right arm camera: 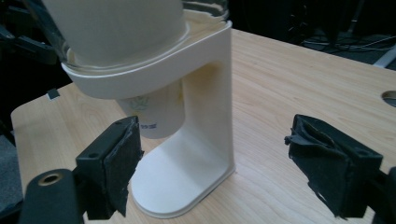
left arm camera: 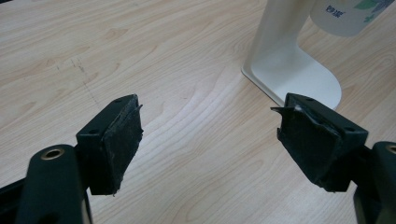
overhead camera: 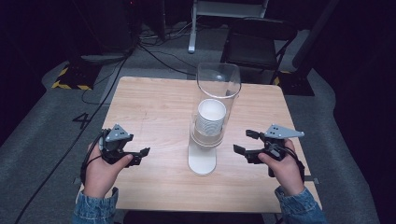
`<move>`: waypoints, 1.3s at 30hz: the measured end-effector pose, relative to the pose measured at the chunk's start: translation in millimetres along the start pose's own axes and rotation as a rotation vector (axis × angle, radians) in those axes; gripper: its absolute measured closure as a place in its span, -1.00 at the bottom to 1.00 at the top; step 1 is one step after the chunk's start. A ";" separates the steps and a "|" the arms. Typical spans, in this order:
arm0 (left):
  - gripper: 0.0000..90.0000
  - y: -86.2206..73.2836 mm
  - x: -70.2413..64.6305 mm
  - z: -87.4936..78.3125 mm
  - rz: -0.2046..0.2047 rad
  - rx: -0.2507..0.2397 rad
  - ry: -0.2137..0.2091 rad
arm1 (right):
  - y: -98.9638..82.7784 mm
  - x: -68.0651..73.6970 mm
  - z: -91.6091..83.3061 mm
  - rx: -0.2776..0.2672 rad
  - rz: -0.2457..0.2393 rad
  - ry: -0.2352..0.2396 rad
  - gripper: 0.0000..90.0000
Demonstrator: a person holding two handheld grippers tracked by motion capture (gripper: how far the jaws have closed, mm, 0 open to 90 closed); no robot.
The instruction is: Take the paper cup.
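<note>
1. Looking down from the high view, the cup dispenser (overhead camera: 210,126) stands upright in the middle of the wooden table (overhead camera: 154,102). Its clear tube points up toward 12 o'clock, and its white foot sits at the 6 o'clock end. A stack of paper cups (overhead camera: 211,116) sits inside the tube. The left gripper (overhead camera: 140,154) waits at 9 o'clock from the dispenser, well apart from it. The right gripper (overhead camera: 243,142) is near it at 3 o'clock, with its jaws apart and nothing between them.

2. In the left gripper view, the left gripper (left arm camera: 208,140) has its jaws wide apart over bare wood. The white foot (left arm camera: 299,79) lies at 1 o'clock.

3. In the right gripper view, the right gripper (right arm camera: 210,172) faces the dispenser's white post (right arm camera: 208,107). The bottom cup (right arm camera: 156,114) hangs down under the ring, mouth up, long axis straight up and down. The likely step is to pull that cup out. To do it well, the person should line the open jaws up on both sides of the cup, squeeze softly, and pull straight down toward 6 o'clock.
</note>
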State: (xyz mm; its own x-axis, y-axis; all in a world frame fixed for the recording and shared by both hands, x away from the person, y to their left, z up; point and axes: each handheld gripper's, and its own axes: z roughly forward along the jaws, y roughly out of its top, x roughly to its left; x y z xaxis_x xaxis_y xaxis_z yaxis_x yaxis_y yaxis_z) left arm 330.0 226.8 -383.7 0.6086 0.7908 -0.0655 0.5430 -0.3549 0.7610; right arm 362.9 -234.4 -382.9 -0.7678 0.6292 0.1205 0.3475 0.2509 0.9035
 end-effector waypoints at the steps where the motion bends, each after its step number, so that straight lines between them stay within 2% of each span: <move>1: -0.52 -0.2 -0.5 0.6 -0.001 0.001 -0.001 | 0.0 1.6 2.5 0.000 -0.002 0.002 -0.62; 10: -0.52 -0.9 -1.2 3.2 0.001 0.012 -0.008 | -2.0 13.9 24.8 0.028 0.000 0.038 -0.65; 16: -0.52 -1.3 -1.7 5.9 0.004 0.018 -0.013 | -4.0 26.0 46.7 0.062 -0.039 0.055 -0.63; 20: -0.52 -1.5 -2.3 7.0 0.004 0.021 -0.015 | -4.7 29.7 55.2 0.052 -0.032 0.059 -0.61; 23: -0.51 -1.7 -2.2 8.2 0.005 0.024 -0.016 | -6.4 33.8 66.1 0.054 -0.047 0.076 -0.62; 27: -0.51 -1.8 -1.7 9.3 0.009 0.028 -0.015 | -8.4 35.8 74.4 0.052 -0.056 0.073 -0.63; 28: -0.51 -2.0 -2.2 10.1 0.009 0.032 -0.018 | -9.4 36.5 79.2 0.033 -0.062 0.058 -0.60; 31: -0.51 -1.9 -2.4 10.3 0.016 0.032 -0.014 | -10.3 37.3 83.4 0.008 -0.058 0.057 -0.60; 36: -0.51 -1.9 -2.1 11.2 0.012 0.034 -0.017 | -11.2 41.2 91.8 -0.036 -0.080 0.064 -0.59; 37: -0.51 -2.0 -2.1 11.6 0.009 0.034 -0.016 | -11.2 42.3 94.6 -0.060 -0.092 0.056 -0.58; 39: -0.51 -2.0 -2.4 12.4 0.008 0.040 -0.021 | -11.3 42.8 95.7 -0.070 -0.091 0.053 -0.58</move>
State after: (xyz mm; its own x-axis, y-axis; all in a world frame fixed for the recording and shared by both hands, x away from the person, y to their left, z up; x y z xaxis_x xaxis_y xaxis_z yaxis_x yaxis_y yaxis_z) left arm 334.6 219.4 -393.1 0.6253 0.7770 -0.0734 0.5602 -0.3814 0.7354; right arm 377.6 -139.9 -427.4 -0.8225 0.5659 0.0566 0.2379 0.2519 0.9381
